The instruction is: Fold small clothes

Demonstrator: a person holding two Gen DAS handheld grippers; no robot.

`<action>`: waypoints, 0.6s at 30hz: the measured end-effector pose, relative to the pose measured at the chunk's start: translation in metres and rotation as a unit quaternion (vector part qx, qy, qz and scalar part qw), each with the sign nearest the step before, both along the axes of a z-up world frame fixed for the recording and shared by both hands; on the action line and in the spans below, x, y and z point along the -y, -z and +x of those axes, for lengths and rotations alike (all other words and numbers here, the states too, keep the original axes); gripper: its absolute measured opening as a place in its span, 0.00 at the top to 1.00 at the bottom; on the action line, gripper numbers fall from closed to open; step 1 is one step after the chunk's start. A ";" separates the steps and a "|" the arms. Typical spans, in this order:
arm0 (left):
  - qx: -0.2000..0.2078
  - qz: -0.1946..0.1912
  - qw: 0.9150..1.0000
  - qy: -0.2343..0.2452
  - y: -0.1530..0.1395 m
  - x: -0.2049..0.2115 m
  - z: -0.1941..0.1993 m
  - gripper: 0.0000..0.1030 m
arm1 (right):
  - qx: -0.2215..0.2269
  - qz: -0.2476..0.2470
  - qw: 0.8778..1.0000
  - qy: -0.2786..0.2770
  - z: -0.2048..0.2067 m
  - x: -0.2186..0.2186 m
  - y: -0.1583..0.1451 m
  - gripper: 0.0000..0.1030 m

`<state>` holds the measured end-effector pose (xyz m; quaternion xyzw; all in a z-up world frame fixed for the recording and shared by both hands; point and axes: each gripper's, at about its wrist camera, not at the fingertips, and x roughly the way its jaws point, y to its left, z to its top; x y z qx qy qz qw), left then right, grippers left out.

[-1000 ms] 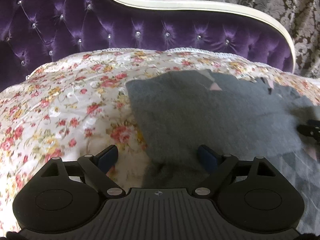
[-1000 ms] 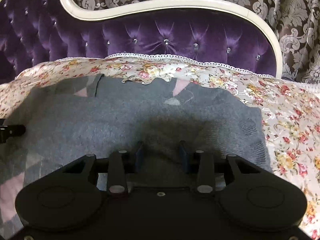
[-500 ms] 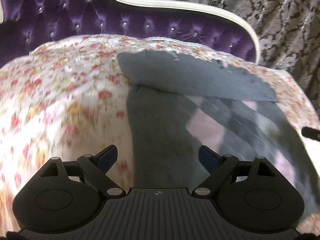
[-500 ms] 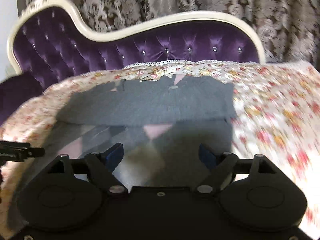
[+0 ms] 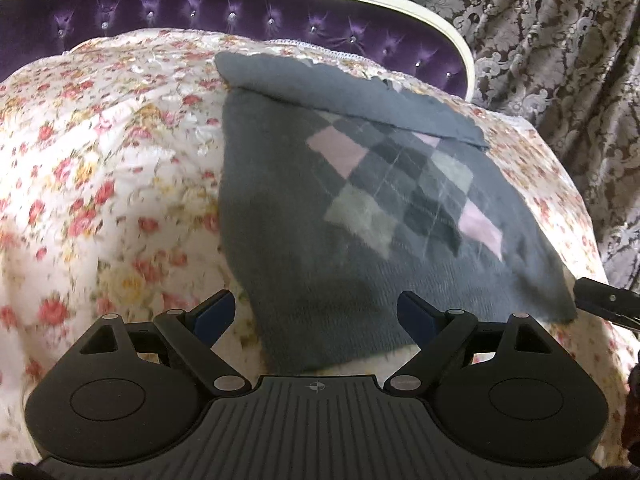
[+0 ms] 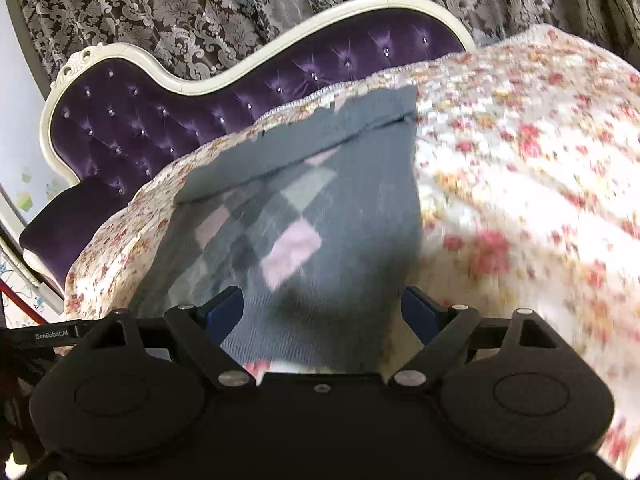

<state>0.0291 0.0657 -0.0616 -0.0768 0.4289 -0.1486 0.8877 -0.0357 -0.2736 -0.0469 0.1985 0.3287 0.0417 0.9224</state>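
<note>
Sweater (image 5: 360,240), one, lies folded on floral cover (image 5: 100,160); both tools, left (image 5: 316,316) and right (image 6: 322,306), gape empty; right's jaws just opened.

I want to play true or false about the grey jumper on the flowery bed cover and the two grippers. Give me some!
1. The grey jumper lies on a flowery bed cover. True.
2. The jumper has pink and grey diamonds on it. True.
3. The left gripper is squeezing the jumper. False: its jaws stand wide open, pressing on nothing.
4. The right gripper is shut tight. False: its jaws have just been opening and stand apart, gripping nothing, with the jumper lying between them.
5. The headboard behind is green. False: it is purple with a cream frame.
6. The jumper's far end is folded over. True.
</note>
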 end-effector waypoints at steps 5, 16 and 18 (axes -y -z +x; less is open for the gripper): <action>-0.010 -0.016 1.000 -0.015 0.007 -0.004 -0.006 0.14 | -0.010 0.017 1.000 0.011 -0.009 0.000 0.009 0.14; -0.004 -0.019 1.000 -0.002 0.007 0.006 -0.003 0.26 | -0.006 0.051 0.999 0.007 -0.006 -0.005 0.022 0.11; -0.001 -0.010 1.000 -0.001 0.007 0.008 -0.001 0.36 | -0.007 0.053 0.999 0.006 -0.004 -0.006 0.023 0.11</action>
